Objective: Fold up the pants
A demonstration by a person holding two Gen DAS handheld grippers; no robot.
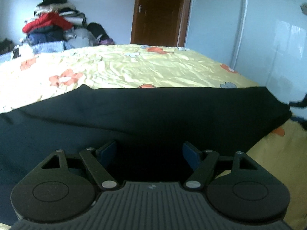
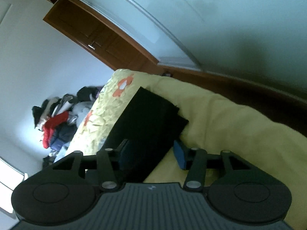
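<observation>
The black pants (image 1: 134,113) lie flat across the near part of a bed with a yellow flowered cover (image 1: 144,67). Their far edge runs straight from left to right. My left gripper (image 1: 149,151) hovers low over the dark cloth, jaws wide apart, and nothing sits between its blue pads (image 1: 190,153). In the right wrist view the pants (image 2: 149,118) show as a folded stack with layered corners near the bed's edge. My right gripper (image 2: 151,154) is open around the stack's near end. Its right pad (image 2: 179,155) stands clear of the cloth.
A pile of clothes with a red jacket (image 1: 48,22) is heaped beyond the bed's far left corner. A brown wooden door (image 1: 159,13) stands behind the bed. A white wardrobe (image 1: 259,28) lines the right side. Bare yellow cover (image 2: 230,130) stretches right of the pants.
</observation>
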